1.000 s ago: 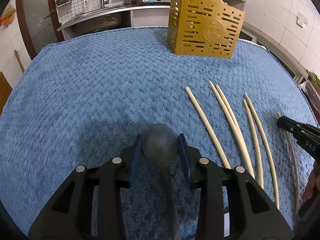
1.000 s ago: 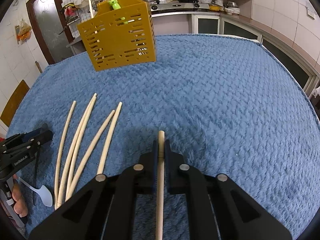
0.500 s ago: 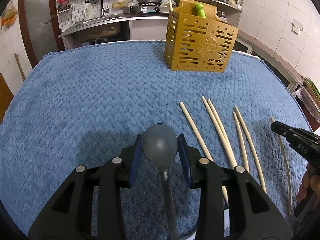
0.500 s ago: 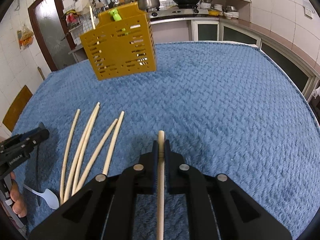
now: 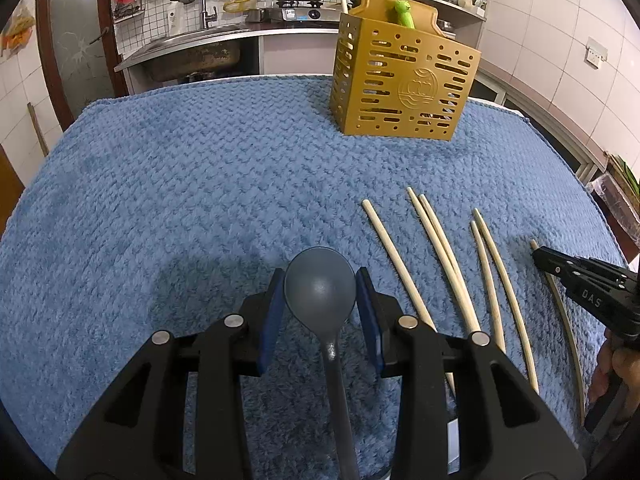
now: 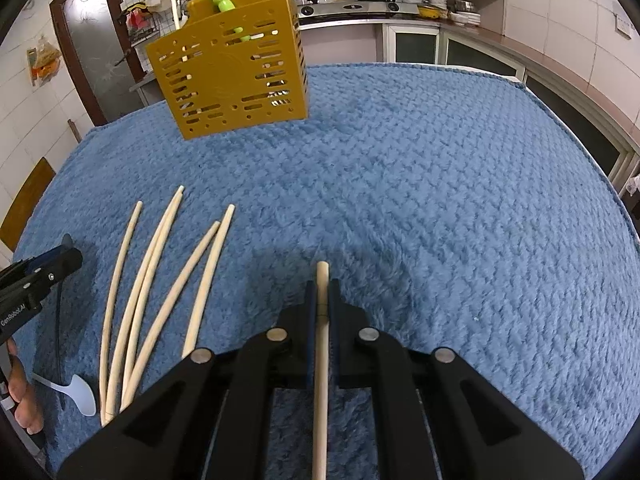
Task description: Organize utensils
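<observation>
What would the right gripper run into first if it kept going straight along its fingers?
Probably only the blue fleece cloth. The right gripper, shut on a pale wooden chopstick, points downward at bare fabric. The perforated yellow plastic utensil holder stands well to the left, though depth is unclear.

Blue towel-covered table (image 5: pixel 200 200), gold utensil holder (image 5: pixel 404 84), five chopsticks (image 5: pixel 440 248)

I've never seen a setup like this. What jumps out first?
Two black handheld grippers, each clamped on a utensil: the left gripper holds a dark spoon, the right gripper a pale chopstick. Beyond them, a golden slotted utensil holder stands on the fuzzy blue cloth.
</observation>
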